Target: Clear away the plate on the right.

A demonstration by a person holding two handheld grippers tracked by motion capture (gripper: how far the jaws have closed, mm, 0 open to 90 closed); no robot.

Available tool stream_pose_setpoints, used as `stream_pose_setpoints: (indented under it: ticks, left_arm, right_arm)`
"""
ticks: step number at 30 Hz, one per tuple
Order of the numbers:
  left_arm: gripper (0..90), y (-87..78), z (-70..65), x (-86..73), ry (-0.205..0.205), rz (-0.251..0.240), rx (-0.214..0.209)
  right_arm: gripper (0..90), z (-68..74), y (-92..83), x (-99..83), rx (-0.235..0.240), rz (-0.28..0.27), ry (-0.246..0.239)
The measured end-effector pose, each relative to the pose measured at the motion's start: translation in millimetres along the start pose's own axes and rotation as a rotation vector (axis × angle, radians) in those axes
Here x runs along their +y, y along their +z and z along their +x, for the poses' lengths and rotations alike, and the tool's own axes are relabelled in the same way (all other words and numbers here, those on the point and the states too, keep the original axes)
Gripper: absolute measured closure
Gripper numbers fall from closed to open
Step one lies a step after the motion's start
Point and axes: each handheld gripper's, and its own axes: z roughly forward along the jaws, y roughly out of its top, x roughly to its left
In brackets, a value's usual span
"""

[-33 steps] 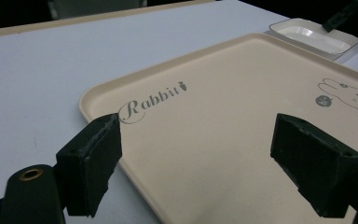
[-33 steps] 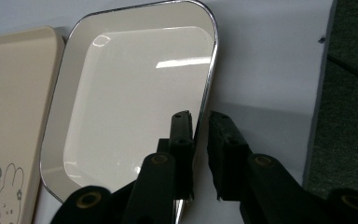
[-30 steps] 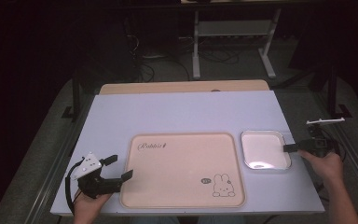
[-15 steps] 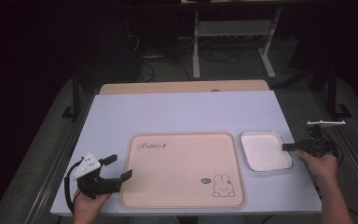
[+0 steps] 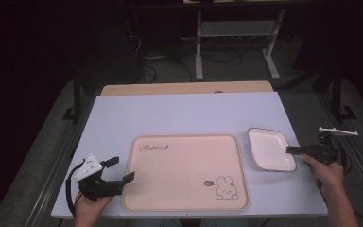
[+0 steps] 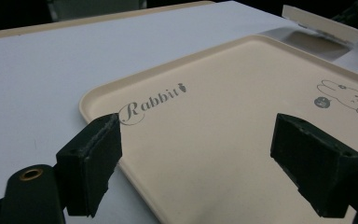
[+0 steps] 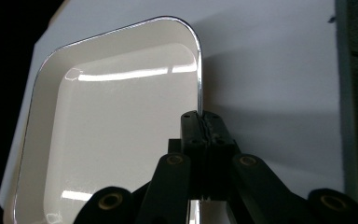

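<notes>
Jaws of the right gripper (image 7: 200, 122) are being clamped on the rim of the white dish (image 5: 268, 149), lifted just right of the rabbit tray (image 5: 184, 170). Left gripper (image 5: 123, 171) is being held open; placement on the tray is judged remaining.

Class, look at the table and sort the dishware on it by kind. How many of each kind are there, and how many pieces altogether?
Beige rabbit tray: 1
White square dish, its rim pinched by the right gripper: 1
Total: 2
</notes>
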Motion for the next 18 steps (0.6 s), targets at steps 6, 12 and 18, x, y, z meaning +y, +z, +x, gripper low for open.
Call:
stream_pose_setpoints:
  ticks: [6,12,18]
  left_arm:
    - [16.4,-0.2,0.3,-0.1,-0.002,-0.001,-0.001]
    - [16.4,-1.0,0.1,0.1,-0.001,-0.004,0.001]
    - [16.4,-0.4,-0.5,0.2,-0.001,-0.005,0.000]
  right_arm:
    - [88.1,9.0,-2.1,-8.6,0.085,-0.036,-0.007]
    - [88.2,25.7,-4.7,-18.6,0.186,-0.064,-0.015]
    - [88.1,54.6,-6.8,-25.6,0.227,-0.056,-0.078]
